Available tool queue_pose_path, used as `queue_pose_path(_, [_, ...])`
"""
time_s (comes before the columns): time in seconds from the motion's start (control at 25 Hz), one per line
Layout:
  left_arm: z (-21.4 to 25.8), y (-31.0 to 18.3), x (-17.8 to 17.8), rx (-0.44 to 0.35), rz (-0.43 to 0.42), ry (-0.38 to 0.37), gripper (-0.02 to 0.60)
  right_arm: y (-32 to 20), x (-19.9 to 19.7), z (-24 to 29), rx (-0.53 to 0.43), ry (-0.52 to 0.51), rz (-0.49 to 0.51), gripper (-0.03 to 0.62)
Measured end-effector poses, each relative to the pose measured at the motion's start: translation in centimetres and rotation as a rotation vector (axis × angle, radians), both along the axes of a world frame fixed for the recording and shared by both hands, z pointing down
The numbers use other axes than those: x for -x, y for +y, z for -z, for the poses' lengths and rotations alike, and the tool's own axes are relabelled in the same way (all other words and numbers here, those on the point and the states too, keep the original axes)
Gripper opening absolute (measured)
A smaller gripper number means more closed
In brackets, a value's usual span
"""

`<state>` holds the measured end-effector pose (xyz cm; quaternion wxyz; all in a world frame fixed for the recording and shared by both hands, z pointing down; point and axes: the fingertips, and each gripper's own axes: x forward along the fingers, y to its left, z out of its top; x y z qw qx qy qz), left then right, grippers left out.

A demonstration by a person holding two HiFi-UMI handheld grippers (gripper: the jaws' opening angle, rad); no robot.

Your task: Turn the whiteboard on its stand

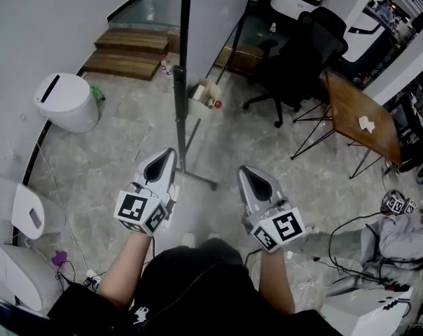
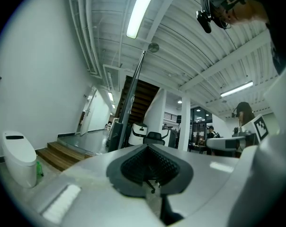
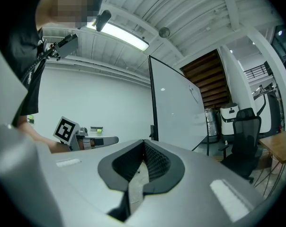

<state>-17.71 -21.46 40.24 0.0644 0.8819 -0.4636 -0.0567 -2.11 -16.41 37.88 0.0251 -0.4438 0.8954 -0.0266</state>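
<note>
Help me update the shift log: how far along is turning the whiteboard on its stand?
Done: nothing that shows. The whiteboard stands edge-on in the head view, with neither gripper touching it. In hand: nothing. The left claw and the right claw are both shut, empty and held short of the board. Left: probably the whole job, taking hold of the board's frame and swinging it round on its stand.

The whiteboard [image 1: 186,19] is standing ahead of the left gripper [image 1: 167,157] and right gripper [image 1: 247,173], with a bin [image 1: 66,102] sitting to its left, steps [image 1: 127,53] lying behind that, and a chair [image 1: 295,65] and table [image 1: 358,114] standing to its right.
</note>
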Motion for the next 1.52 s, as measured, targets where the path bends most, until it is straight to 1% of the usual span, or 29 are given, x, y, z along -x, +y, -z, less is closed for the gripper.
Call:
queue_pose_path(0.12, [0.0,-0.4,-0.1,-0.008,0.003,-0.020,0.003,-0.6,0.2,0.1,-0.004,-0.002,0.009,0.005])
queue_pose_path(0.4, [1.0,-2.2,-0.2,-0.032,0.048,-0.068,0.005,-2.3,-0.1,0.9,-0.021,-0.005,0.035,0.005])
queue_pose_path(0.76, [1.1,-4.5,-1.3,-0.027,0.093,-0.070,0.005,-4.2,-2.0,1.6,-0.038,-0.012,0.065,0.005])
queue_pose_path(0.88, [1.2,-5.4,-1.9,-0.031,0.098,-0.089,0.005,-4.8,-2.7,1.9,-0.041,-0.018,0.070,0.005])
queue_pose_path(1.08, [0.9,-7.9,-2.1,-0.023,0.139,-0.125,0.005,-6.1,-4.1,2.2,-0.041,-0.031,0.068,0.005])
queue_pose_path(1.24, [0.9,-10.1,-2.1,-0.026,0.153,-0.147,0.007,-6.8,-5.0,2.2,-0.040,-0.040,0.062,0.005])
queue_pose_path(1.28, [1.0,-10.6,-2.1,-0.028,0.155,-0.149,0.016,-6.8,-5.2,2.2,-0.038,-0.040,0.060,0.005])
queue_pose_path(1.52, [1.9,-14.4,-1.9,-0.058,0.195,-0.179,0.033,-7.0,-6.6,1.1,-0.010,-0.035,0.039,0.005])
